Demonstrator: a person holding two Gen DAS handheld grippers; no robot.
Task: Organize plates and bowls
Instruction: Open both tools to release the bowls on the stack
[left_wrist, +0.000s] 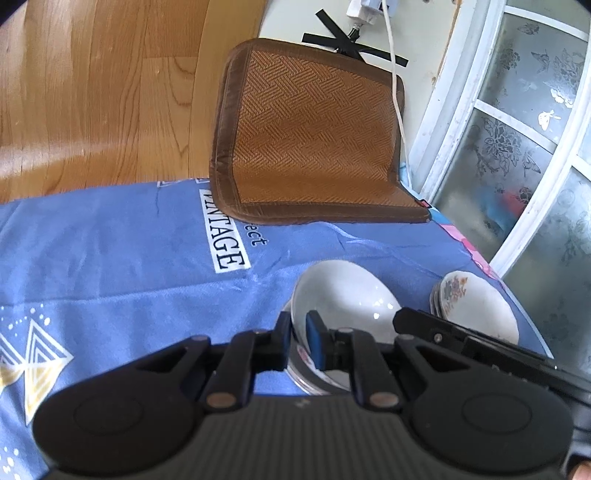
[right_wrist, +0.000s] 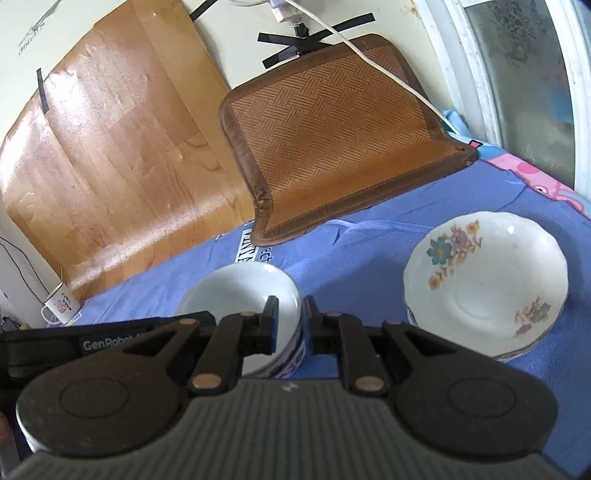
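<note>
Your left gripper (left_wrist: 298, 341) pinches the rim of the white bowl (left_wrist: 343, 291): one finger sits outside the wall and the blue pad sits inside. The bowl rests on top of another dish (left_wrist: 306, 376) with a red and blue pattern; I cannot tell for sure if that one is a bowl or a plate.

Your right gripper (right_wrist: 291, 325) is at the other side of the same white bowl (right_wrist: 240, 295). One finger is inside the bowl and one is outside, with the rim between them. Its jaws are nearly together, but I cannot tell if they press on the rim.

Just beside the bowl, to its right, sits a stack of flowered plates (right_wrist: 487, 280) on the blue cloth (right_wrist: 369, 258).

Farther back, a brown woven mat (right_wrist: 332, 140) leans up from the cloth. A white cable (right_wrist: 388, 74) runs across it. A small white mug (right_wrist: 61, 306) stands far off at the left edge.
</note>
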